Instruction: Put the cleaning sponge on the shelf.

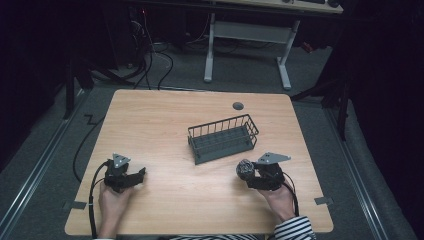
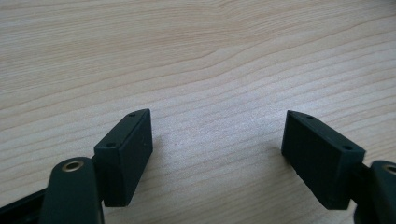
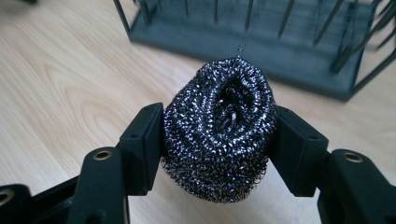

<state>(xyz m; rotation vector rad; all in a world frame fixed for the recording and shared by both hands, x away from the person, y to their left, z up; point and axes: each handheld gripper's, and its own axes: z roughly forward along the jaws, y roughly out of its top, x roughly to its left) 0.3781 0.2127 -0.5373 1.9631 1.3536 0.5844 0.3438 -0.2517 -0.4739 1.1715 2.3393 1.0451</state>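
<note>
A dark steel-wool scrubber (image 3: 219, 130) is squeezed between the two black jaws of my right gripper (image 3: 218, 140), which is shut on it. From above, the scrubber (image 1: 244, 169) and right gripper (image 1: 250, 174) sit at the table's front right, just in front of a dark wire basket (image 1: 223, 138). The basket's base (image 3: 261, 46) lies close ahead in the right gripper view. My left gripper (image 1: 136, 176) rests at the front left, open, with bare wood between its jaws (image 2: 217, 149).
The wooden table (image 1: 165, 125) has a round grommet (image 1: 238, 105) near its far edge. Cables run over the floor at the left, and a white desk frame (image 1: 245, 40) stands beyond the table.
</note>
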